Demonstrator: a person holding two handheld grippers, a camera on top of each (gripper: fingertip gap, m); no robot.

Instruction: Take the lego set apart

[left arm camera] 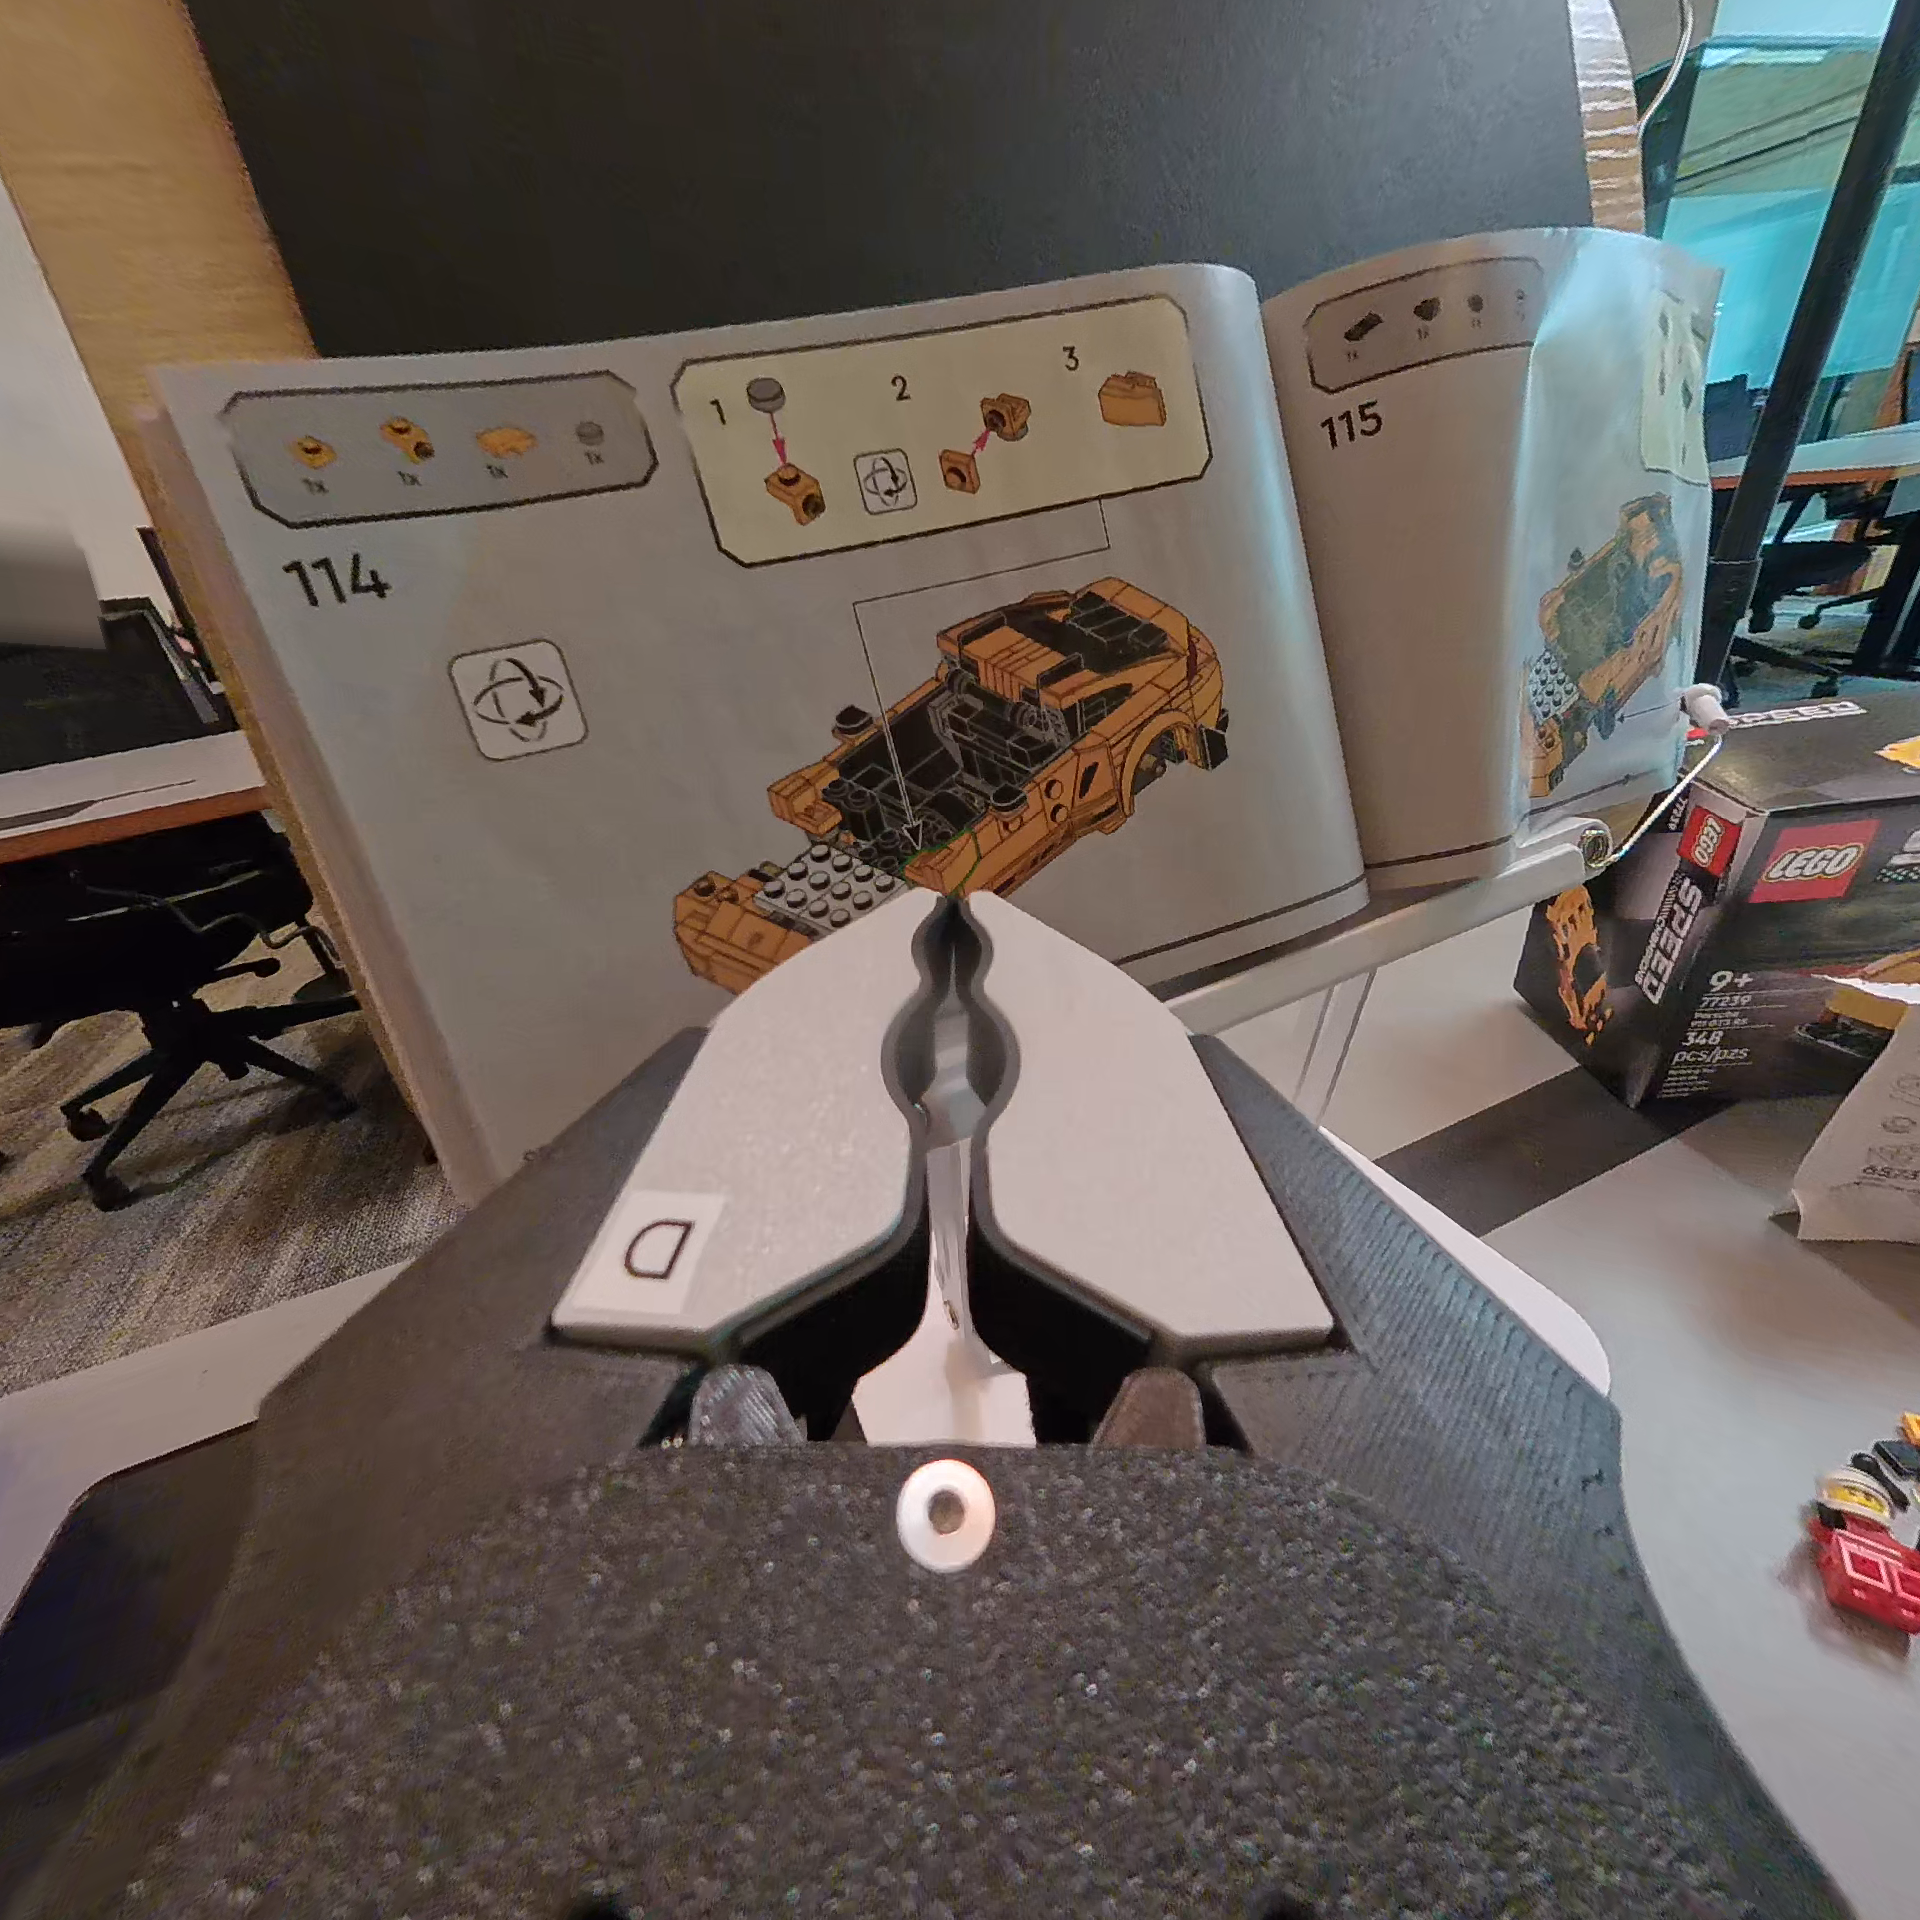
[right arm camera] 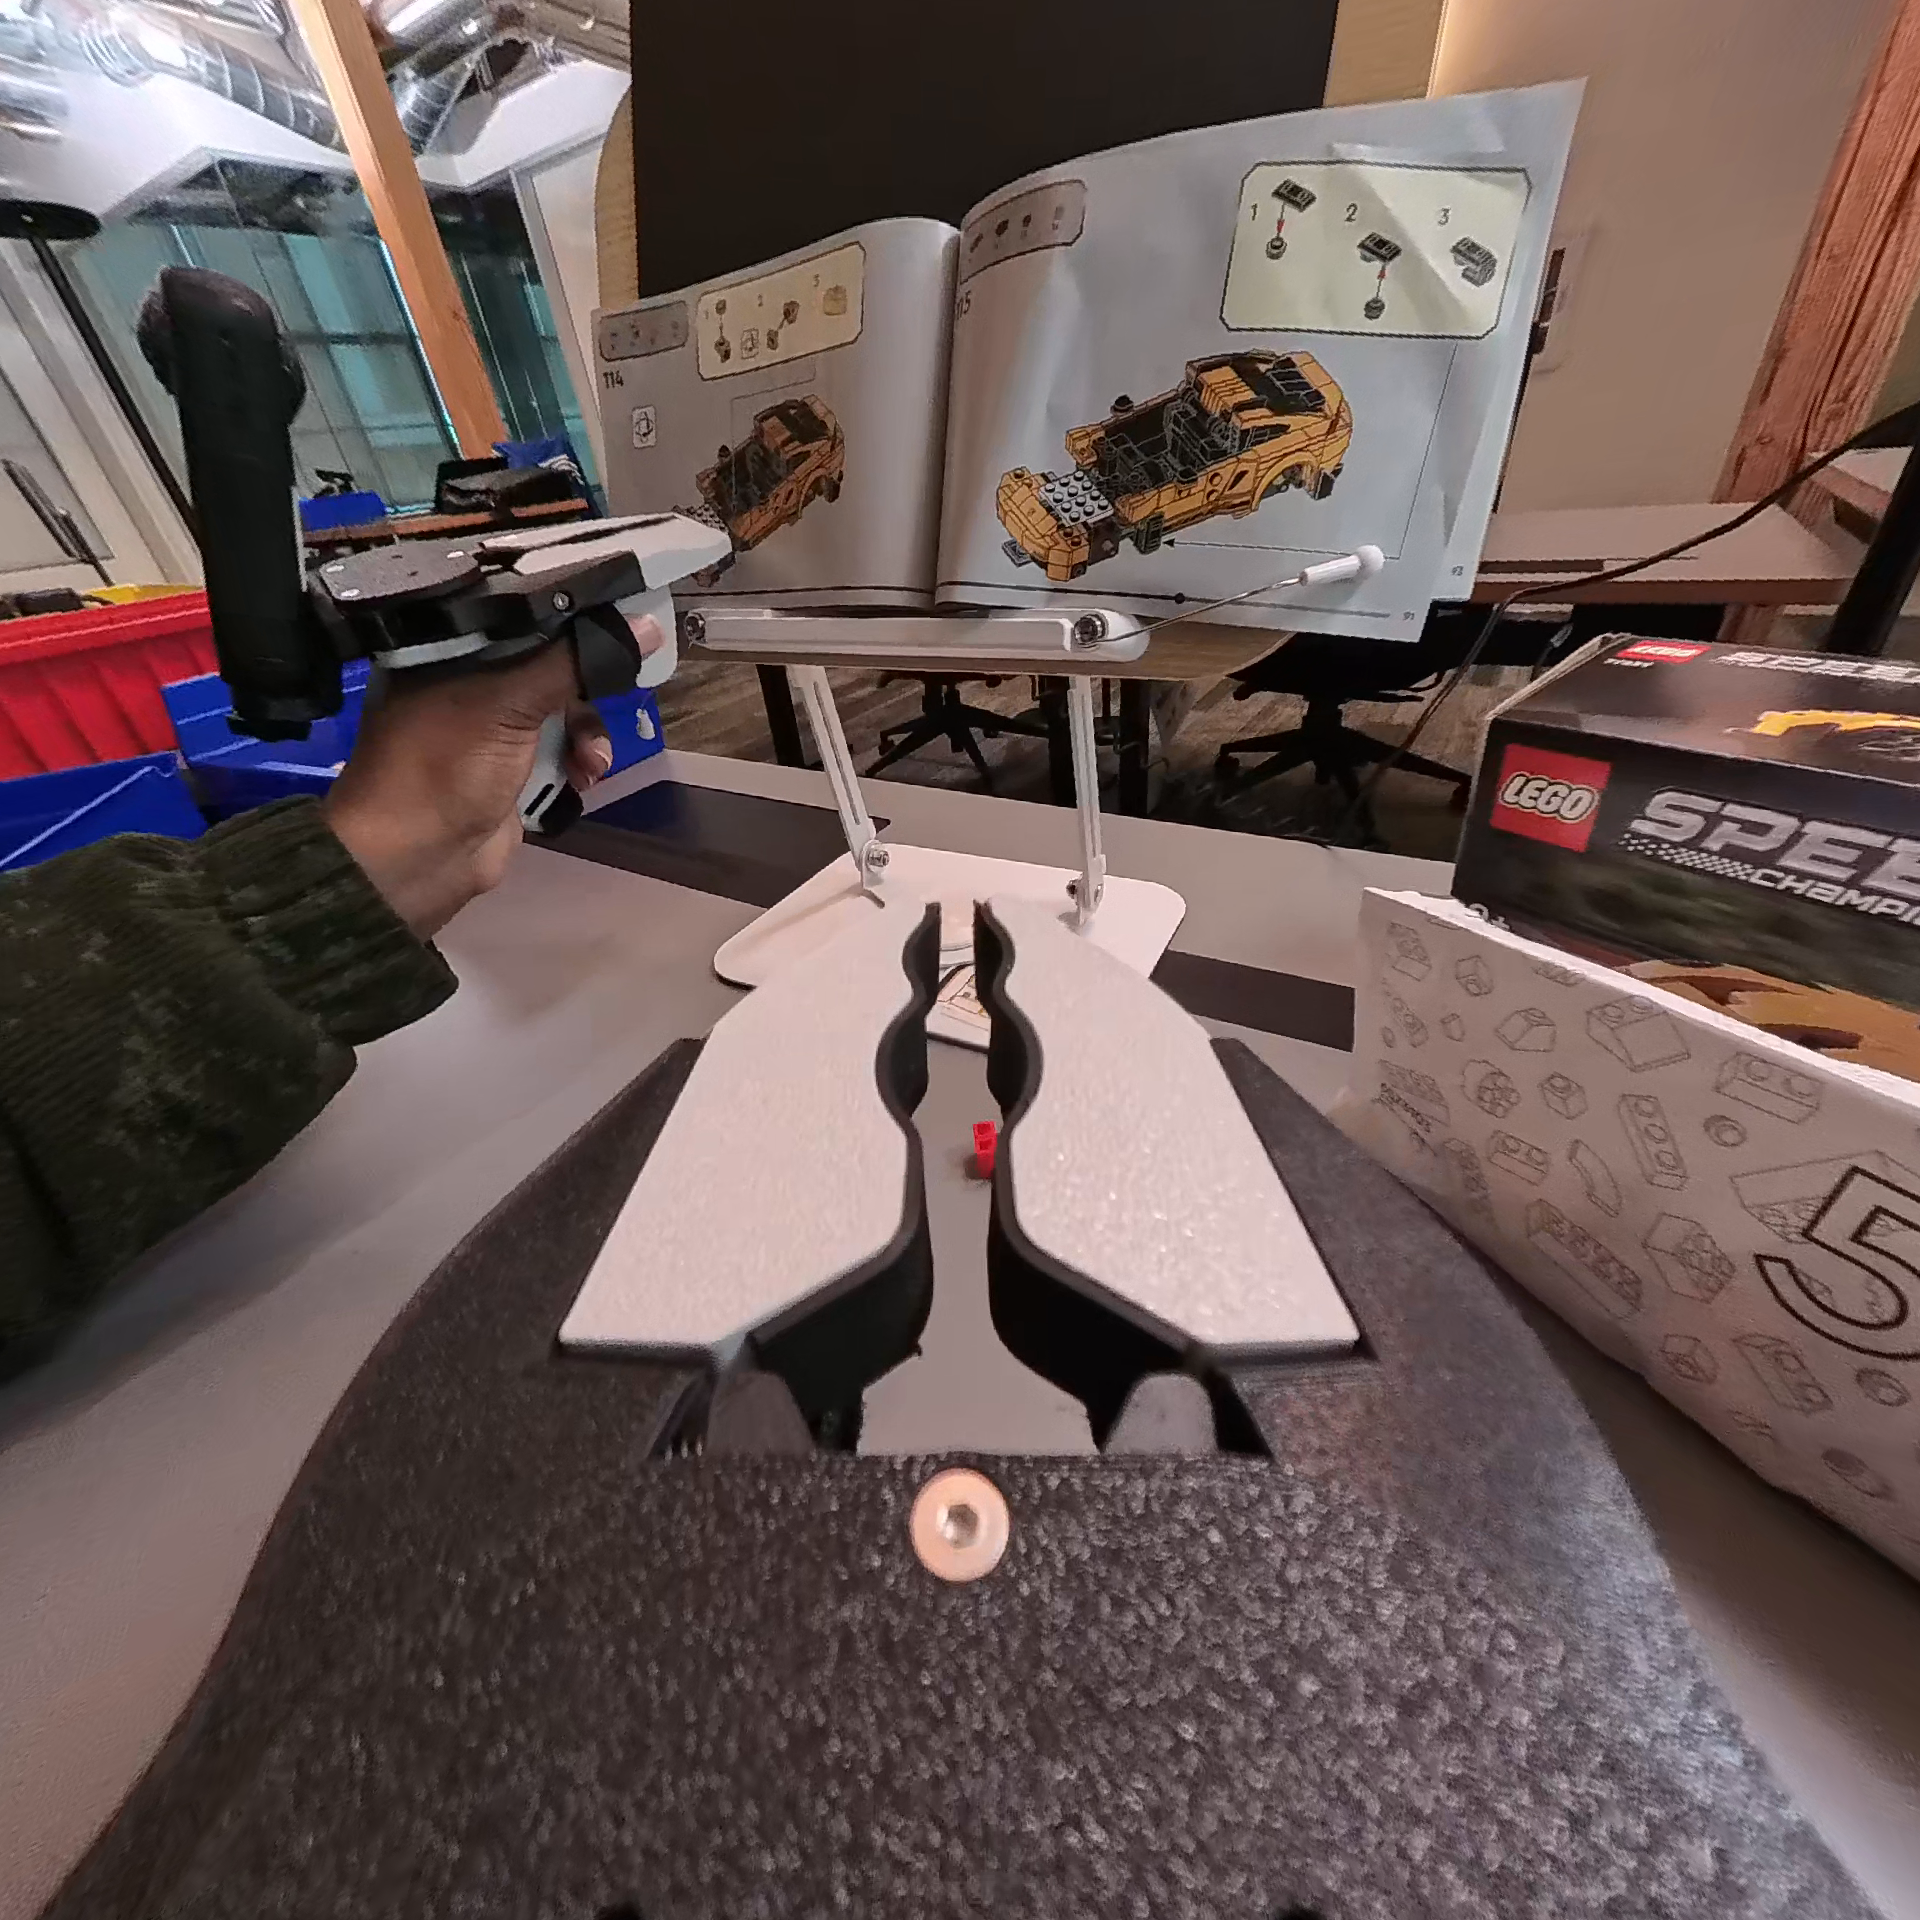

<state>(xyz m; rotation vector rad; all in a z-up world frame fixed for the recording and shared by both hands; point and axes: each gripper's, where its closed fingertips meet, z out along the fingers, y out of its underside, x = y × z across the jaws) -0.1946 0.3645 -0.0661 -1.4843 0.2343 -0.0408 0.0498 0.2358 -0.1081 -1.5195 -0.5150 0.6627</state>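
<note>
1. the left gripper (left arm camera: 948, 914) is held up off the table, its two grey fingers pressed together at the tips with nothing between them. it points straight at the left page of the open instruction booklet (left arm camera: 727, 644).
2. in the right wrist view the left gripper (right arm camera: 717, 540) shows from the side, level, its tip just at the booklet's left page (right arm camera: 769, 416); whether it touches the paper cannot be told. a hand (right arm camera: 457, 769) in a dark green knitted sleeve (right arm camera: 156, 1039) grips its handle.
3. the booklet rests open on a white stand (right arm camera: 904, 629) with two slanted legs and a flat base on the grey table (right arm camera: 582, 997). a thin wire page holder with a white tip (right arm camera: 1340, 566) lies across the right page.
4. the right gripper (right arm camera: 958, 914) is low over the table, its fingers a small way apart and holding nothing.
5. a small red lego piece (right arm camera: 980, 1148) lies on the table, seen through the gap between the right gripper's fingers, close to the right finger.
6. more of the lego set, a small cluster of red, black and white pieces (left arm camera: 1870, 1538), lies on the table at the right edge of the left wrist view.
7. the dark lego box (right arm camera: 1704, 821) stands to the right, with a white paper bag printed with brick outlines (right arm camera: 1621, 1164) leaning in front of it.
</note>
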